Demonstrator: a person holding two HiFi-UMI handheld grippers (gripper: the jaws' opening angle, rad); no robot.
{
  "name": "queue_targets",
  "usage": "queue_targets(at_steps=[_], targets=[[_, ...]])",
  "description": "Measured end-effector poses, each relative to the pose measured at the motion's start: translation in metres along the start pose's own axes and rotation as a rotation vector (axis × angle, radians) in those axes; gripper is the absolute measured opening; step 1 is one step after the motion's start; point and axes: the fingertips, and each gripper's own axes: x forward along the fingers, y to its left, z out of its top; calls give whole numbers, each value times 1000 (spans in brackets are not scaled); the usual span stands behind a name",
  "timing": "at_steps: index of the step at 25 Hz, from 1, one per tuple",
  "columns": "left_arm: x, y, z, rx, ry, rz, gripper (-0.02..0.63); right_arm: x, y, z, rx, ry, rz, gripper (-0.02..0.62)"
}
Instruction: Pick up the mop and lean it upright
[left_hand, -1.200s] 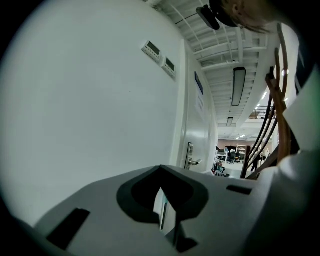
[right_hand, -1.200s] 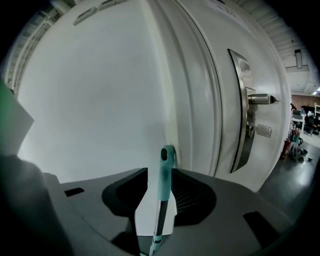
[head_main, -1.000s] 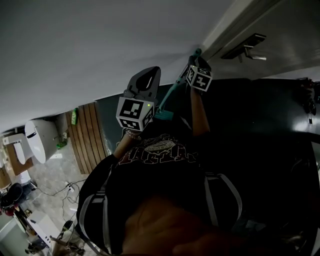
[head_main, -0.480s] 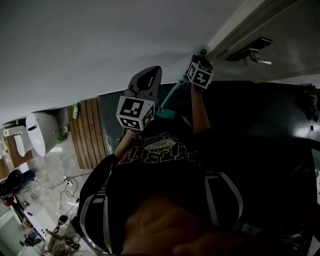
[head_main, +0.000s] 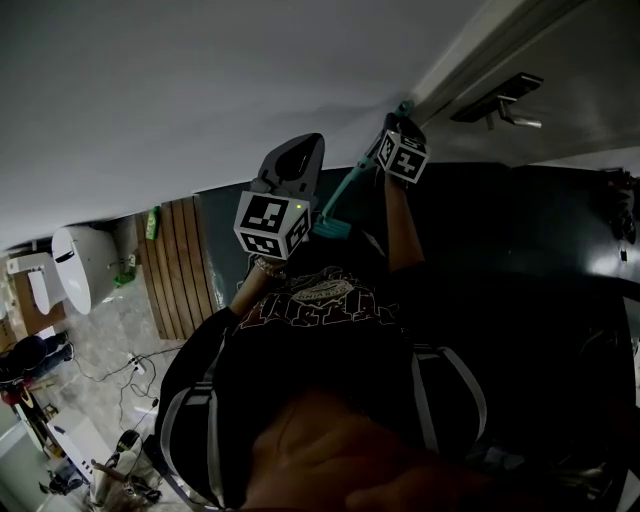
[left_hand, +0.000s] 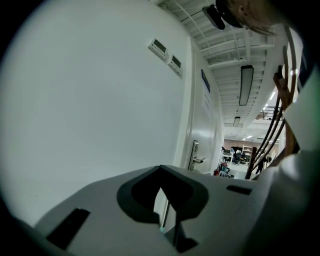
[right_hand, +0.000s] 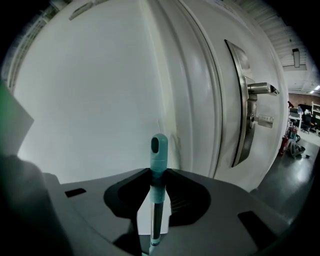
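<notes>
Mop stands upright at the wall by the door-frame edge, loose between my right gripper's just-narrowing jaws, so I'd check it leans steadily before backing straight off; left gripper is unclenched and empty.

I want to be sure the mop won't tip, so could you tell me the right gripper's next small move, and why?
Probably close the right gripper fully onto the mop handle. Its jaws have just been closing with the handle between them, yet a gap shows beside it, so it isn't clamped. Whether its top touches the wall I can't tell.
</notes>
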Motion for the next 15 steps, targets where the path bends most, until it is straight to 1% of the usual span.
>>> queue_targets(at_steps=[7, 11, 15], targets=[[-4, -5, -2, 8, 5, -7, 43, -24, 13, -3, -15, -6, 41, 110], [-5, -8, -4, -4, 7, -12, 43, -39, 20, -7, -26, -15, 66, 110], [-7, -11, -5, 8, 6, -12, 43, -57, 32, -12, -32, -22, 96, 110]])
